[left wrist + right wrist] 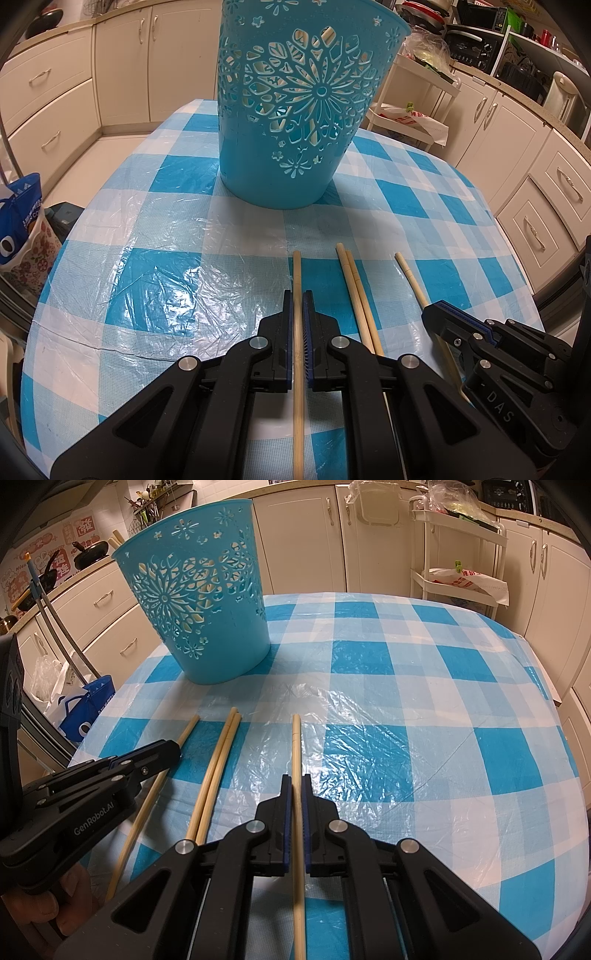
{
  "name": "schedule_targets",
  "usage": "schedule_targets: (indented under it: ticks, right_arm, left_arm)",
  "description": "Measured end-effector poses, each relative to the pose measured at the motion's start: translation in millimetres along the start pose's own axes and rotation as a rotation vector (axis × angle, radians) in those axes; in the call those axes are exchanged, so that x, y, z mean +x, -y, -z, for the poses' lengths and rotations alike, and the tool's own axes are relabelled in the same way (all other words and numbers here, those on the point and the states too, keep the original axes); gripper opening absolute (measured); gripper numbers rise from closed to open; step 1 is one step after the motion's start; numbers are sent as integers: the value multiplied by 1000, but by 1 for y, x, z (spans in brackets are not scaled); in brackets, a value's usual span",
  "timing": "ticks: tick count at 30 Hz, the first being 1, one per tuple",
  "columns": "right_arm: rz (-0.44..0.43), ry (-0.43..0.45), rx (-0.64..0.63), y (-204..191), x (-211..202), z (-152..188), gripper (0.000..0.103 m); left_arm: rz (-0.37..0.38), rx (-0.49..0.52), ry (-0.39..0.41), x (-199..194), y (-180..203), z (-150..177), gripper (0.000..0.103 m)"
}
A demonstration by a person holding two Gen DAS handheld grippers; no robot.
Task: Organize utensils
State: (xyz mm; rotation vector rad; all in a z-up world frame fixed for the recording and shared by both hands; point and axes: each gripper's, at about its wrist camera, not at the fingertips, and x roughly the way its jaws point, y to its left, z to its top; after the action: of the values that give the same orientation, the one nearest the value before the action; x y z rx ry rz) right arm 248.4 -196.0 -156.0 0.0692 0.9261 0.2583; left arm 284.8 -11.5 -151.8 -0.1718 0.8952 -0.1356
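A perforated blue basket (288, 177) (221, 657) stands upright on the checked tablecloth, with wooden chopsticks showing through its holes. My left gripper (297, 295) (173, 747) is shut on the leftmost chopstick (296, 269) (188, 731), which runs between its pads towards the basket. To its right, my right gripper (295, 779) (430, 310) is shut on the rightmost chopstick (296, 738) (406, 271). Between the two held sticks, a pair of chopsticks (351, 280) (225, 746) lies loose on the cloth, side by side. A person's hand (55, 904) holds the left gripper.
The round table's edge (546, 686) curves close on the right and left. Cream kitchen cabinets (122, 62) ring the table. A white trolley rack (461, 554) with bags stands behind it. A blue bag (22, 221) sits low at the left.
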Motion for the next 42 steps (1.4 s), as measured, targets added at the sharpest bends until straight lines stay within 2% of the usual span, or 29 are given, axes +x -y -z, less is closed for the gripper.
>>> schedule_targets:
  ticks: [42]
  right_arm:
    - [7,0,-5,1,0,0,6]
  left_arm:
    - [5,-2,4,-4,0,1,5]
